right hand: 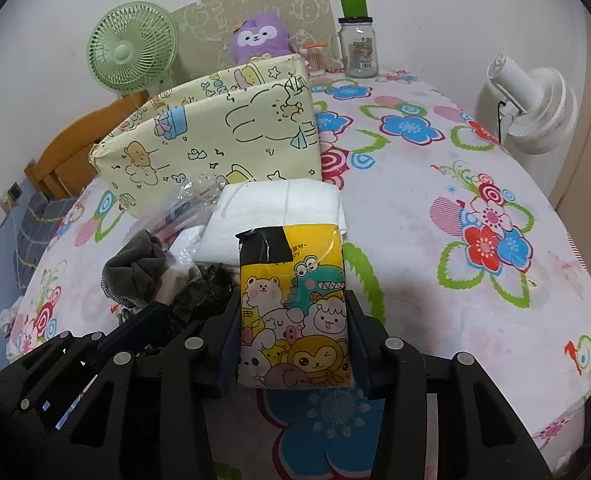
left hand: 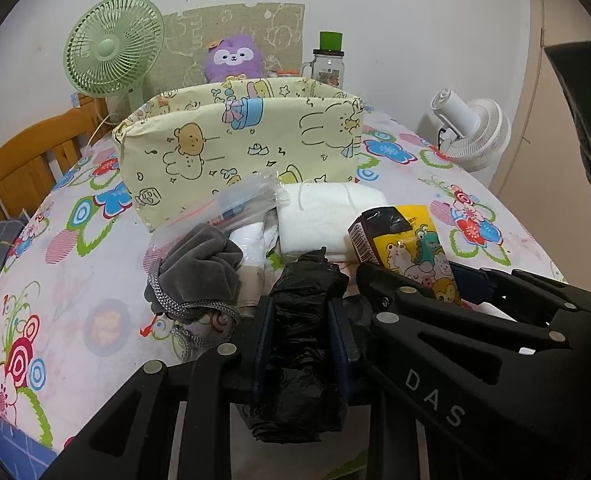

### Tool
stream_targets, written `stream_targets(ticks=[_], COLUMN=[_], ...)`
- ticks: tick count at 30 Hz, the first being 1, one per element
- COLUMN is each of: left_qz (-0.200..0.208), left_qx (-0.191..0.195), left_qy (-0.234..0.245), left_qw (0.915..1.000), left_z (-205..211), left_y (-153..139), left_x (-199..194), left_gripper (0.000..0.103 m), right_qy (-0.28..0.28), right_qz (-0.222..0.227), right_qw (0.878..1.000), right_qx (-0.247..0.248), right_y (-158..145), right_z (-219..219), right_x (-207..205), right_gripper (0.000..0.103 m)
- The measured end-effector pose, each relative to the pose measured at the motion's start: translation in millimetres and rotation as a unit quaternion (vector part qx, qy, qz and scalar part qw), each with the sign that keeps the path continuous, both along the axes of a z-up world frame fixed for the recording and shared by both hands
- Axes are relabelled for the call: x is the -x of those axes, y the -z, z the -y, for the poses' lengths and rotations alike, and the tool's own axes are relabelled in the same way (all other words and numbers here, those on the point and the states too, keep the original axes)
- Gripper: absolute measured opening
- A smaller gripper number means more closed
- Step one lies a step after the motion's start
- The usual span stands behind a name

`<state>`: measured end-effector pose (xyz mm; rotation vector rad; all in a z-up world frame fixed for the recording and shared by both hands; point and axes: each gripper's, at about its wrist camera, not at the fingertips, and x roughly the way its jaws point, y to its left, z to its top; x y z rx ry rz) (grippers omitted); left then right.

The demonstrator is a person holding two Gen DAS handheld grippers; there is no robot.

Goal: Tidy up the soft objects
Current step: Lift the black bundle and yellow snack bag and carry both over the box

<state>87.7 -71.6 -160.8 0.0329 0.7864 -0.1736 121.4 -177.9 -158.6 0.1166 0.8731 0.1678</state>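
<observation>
My left gripper (left hand: 301, 308) is shut on a crumpled black plastic bag (left hand: 299, 344), held just above the table. My right gripper (right hand: 293, 300) is shut on a yellow cartoon tissue pack (right hand: 295, 312), which also shows in the left wrist view (left hand: 411, 240). In front lie a folded white towel (left hand: 323, 216), a grey velvet drawstring pouch (left hand: 199, 268) and a clear plastic bag (left hand: 239, 200). Behind them stands an open yellow cartoon fabric storage box (left hand: 239, 136); it also shows in the right wrist view (right hand: 215, 136).
A floral tablecloth (right hand: 455, 200) covers the table. At the back stand a green fan (left hand: 111, 52), a purple plush (left hand: 233, 58) and a glass jar with a green lid (left hand: 329, 60). A white fan (left hand: 475, 128) stands at the right edge, a wooden chair (left hand: 27, 160) at the left.
</observation>
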Motion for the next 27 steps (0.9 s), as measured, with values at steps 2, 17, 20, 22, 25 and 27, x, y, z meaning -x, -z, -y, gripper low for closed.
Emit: stream_targets(ticks=[2,17,20,22,25,27], left_qz=[0.005,0.058,0.067,0.073,0.084,0.09], left_qx=[0.0,0.004,0.006,0.006,0.006,0.006], left_qy=[0.0,-0.006,-0.008,-0.009,-0.01,-0.011], left_qw=[1.0,0.9983,0.9977,0.9973,0.9964,0.9959], left_z=[0.7,-3.7,-6.1,-7.2,-9.4,-11.1], left_y=[-3.7,-51.6,-62.7,-69.5,-81.6,-87.9], left_x=[2.7,15.4,16.8,17.2,17.9,18.2], left_gripper=[0.026,0.026,0.026,0.026,0.026,0.026], right_qy=[0.001,-0.001,-0.002,-0.002,-0.002,-0.002], right_qz=[0.007,0.067,0.078,0.085,0.096,0.103], right_qw=[1.0,0.998,0.997,0.996,0.995,0.995], right_qx=[0.003,0.01,0.01,0.011,0.013,0.014], right_y=[-4.3,-59.8,-72.7,-82.1,-93.9,-101.6], right_z=[0.6,-6.1,-7.7,-9.2,-10.3,-11.0], right_x=[3.5,25.6,27.8,29.0,30.1,30.3], right_gripper=[0.049,0.049,0.049,0.049,0.049,0.049])
